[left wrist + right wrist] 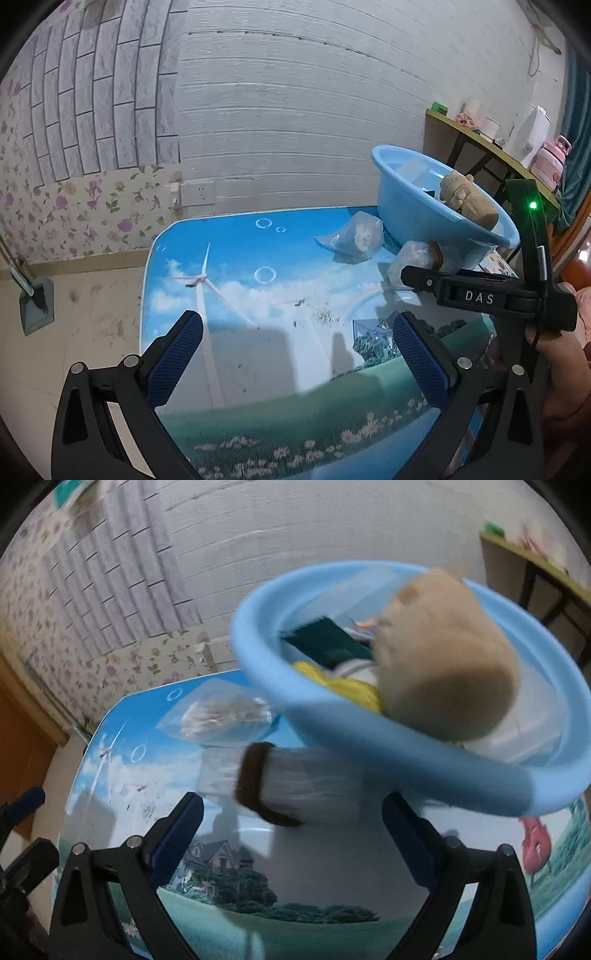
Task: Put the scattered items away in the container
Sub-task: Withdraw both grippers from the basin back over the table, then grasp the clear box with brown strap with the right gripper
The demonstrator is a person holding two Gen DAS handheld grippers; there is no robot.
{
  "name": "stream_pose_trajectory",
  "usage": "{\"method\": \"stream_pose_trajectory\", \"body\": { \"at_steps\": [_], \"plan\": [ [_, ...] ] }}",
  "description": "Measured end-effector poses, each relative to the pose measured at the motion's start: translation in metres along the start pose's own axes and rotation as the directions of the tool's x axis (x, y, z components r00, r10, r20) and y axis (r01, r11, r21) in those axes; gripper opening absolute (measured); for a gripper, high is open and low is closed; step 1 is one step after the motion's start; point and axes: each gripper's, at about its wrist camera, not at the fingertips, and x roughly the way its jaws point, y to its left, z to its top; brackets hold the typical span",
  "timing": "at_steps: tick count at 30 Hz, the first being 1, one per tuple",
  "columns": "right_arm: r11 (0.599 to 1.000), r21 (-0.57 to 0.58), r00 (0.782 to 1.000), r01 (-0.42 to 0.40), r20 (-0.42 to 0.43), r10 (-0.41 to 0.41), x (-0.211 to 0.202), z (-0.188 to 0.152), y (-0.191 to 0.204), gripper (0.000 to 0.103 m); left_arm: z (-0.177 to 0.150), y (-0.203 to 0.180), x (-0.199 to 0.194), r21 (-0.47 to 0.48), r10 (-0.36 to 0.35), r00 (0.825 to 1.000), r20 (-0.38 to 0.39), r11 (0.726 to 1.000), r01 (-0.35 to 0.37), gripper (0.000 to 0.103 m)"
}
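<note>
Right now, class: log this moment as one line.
left gripper open | right gripper open | toy in basin | jar, bag on table

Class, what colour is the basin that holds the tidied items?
Light blue basin; clearest in the left wrist view.

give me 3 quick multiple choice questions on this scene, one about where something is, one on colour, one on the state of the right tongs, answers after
1. Where is the plush toy?
A. in the basin
B. on the floor
C. between the right tongs

2. What colour is the basin?
A. red
B. light blue
C. black

3. How are the right tongs set?
A. shut on the jar
B. shut on the bag
C. open, holding nothing

Answers:
1 A, the toy lies inside the basin's rim.
2 B, its rim and wall are light blue.
3 C, the jaws stand wide apart, and the clear jar with the brown lid lies on the table beyond them, untouched.
</note>
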Motion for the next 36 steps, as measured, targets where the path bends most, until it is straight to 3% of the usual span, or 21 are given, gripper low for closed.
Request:
{"method": "stream_pose_trajectory", "body": {
  "at_steps": [1,3,5,13,16,18,19,20,23,25,27,30,36],
  "plan": [
    [1.000,0.017,1.000,-0.008,-0.002,0.008,0.000,0.000,-0.002,0.094,0.001,0.000,0.001,0.002,-0.002,1.000,-0.002,1.000,0.002,0.103],
    [1.000,0.025,1.000,-0.015,-0.008,0.015,0.002,0.001,-0.005,0.070,0.004,-0.002,0.005,0.008,-0.008,1.000,-0.008,1.000,0.008,0.103],
    [0.999,0.029,1.000,-0.020,-0.005,0.020,0.003,0.001,-0.009,0.053,0.008,-0.005,0.010,0.018,-0.016,1.000,-0.012,1.000,0.017,0.103],
    [0.995,0.020,0.996,-0.093,-0.011,0.093,0.000,0.000,-0.019,0.048,0.032,-0.018,0.042,0.058,-0.096,0.995,-0.011,0.994,0.097,0.103],
    [0.993,-0.002,0.993,-0.115,-0.016,0.115,-0.004,-0.001,-0.022,0.045,0.042,-0.026,0.059,0.086,-0.091,0.996,-0.021,0.992,0.092,0.100],
    [0.992,-0.018,0.992,-0.126,-0.017,0.125,-0.007,-0.002,-0.024,0.041,0.047,-0.034,0.072,0.108,-0.101,0.994,-0.042,0.989,0.105,0.094],
    [0.990,-0.026,0.991,-0.136,-0.019,0.136,-0.008,-0.003,-0.026,0.032,0.048,-0.038,0.078,0.117,-0.103,0.993,-0.054,0.987,0.109,0.094],
    [0.988,-0.032,0.988,-0.151,-0.023,0.150,-0.010,-0.004,-0.028,0.030,0.050,-0.042,0.085,0.127,-0.097,0.993,-0.062,0.986,0.105,0.094],
    [0.984,-0.052,0.986,-0.168,-0.030,0.167,-0.014,-0.009,-0.034,0.029,0.052,-0.049,0.096,0.141,-0.093,0.993,-0.076,0.985,0.103,0.093],
    [0.982,-0.065,0.984,-0.177,-0.031,0.176,-0.015,-0.012,-0.037,0.028,0.054,-0.053,0.100,0.147,-0.100,0.992,-0.074,0.983,0.110,0.078],
    [0.980,-0.075,0.983,-0.183,-0.028,0.181,-0.018,-0.014,-0.039,0.028,0.056,-0.054,0.103,0.146,-0.108,0.991,-0.077,0.982,0.119,0.040],
    [0.978,-0.087,0.982,-0.189,-0.027,0.188,-0.022,-0.017,-0.043,0.028,0.056,-0.056,0.105,0.147,-0.110,0.990,-0.084,0.982,0.122,0.028],
    [0.976,-0.094,0.981,-0.194,-0.022,0.193,-0.030,-0.022,-0.052,0.028,0.049,-0.061,0.091,0.150,-0.093,0.993,-0.067,0.983,0.102,0.019]
  ]
}}
